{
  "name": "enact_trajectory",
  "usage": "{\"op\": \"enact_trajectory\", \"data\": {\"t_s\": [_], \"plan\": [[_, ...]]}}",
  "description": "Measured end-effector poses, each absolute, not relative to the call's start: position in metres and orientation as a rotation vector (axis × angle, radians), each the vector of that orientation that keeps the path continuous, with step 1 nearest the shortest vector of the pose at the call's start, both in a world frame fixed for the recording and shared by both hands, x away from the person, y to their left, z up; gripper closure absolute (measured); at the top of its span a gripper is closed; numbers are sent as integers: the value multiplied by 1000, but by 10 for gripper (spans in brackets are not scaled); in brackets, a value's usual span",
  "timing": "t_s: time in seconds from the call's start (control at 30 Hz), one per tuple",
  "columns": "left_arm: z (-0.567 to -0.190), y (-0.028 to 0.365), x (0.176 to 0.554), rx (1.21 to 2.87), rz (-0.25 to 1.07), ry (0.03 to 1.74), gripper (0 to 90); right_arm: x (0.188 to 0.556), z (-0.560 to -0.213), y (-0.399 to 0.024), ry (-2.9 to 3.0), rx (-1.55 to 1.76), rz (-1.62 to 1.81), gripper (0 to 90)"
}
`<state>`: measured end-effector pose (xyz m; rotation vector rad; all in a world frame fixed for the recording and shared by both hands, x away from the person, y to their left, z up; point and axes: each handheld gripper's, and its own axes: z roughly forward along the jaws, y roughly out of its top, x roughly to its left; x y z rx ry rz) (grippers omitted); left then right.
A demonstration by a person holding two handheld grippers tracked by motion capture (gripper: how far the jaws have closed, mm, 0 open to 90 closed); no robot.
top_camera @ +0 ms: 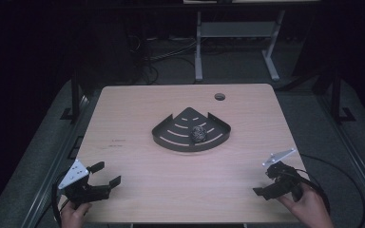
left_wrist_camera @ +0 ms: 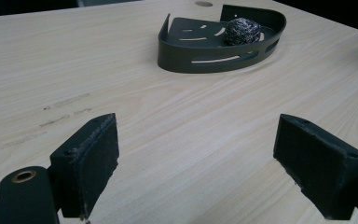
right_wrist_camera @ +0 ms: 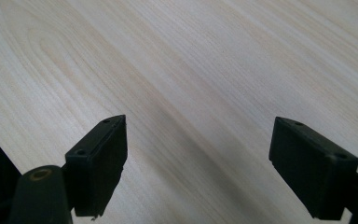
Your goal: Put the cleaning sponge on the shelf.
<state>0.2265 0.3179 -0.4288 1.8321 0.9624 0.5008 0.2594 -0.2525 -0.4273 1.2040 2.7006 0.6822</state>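
Observation:
A dark corner-shaped tray (top_camera: 171,137) with slots in its floor lies at the middle of the light wooden table (top_camera: 180,185). A grey wire scrubbing ball (top_camera: 199,133) rests inside it, toward its right side. My left gripper (top_camera: 107,173) stands open near the table's front left corner, with nothing between its jaws. In the left gripper view the left gripper (left_wrist_camera: 198,163) points at the tray (left_wrist_camera: 214,60) and the ball (left_wrist_camera: 242,31) farther off. My right gripper (top_camera: 265,182) is open at the front right, and in the right gripper view the right gripper (right_wrist_camera: 198,163) hangs over bare wood.
A round cable hole (top_camera: 219,97) sits near the table's far edge, right of centre. A faint dark mark (top_camera: 118,143) lies on the wood left of the tray. Beyond the table stand a white desk frame (top_camera: 198,52) and loose cables on the grey floor.

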Motion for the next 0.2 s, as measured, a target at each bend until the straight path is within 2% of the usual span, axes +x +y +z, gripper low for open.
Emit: {"op": "enact_trajectory", "data": {"t_s": [0.2], "plan": [[-429, 318, 228, 1828, 495, 960, 133, 252, -427, -251, 2671, 1189, 713, 184]]}}
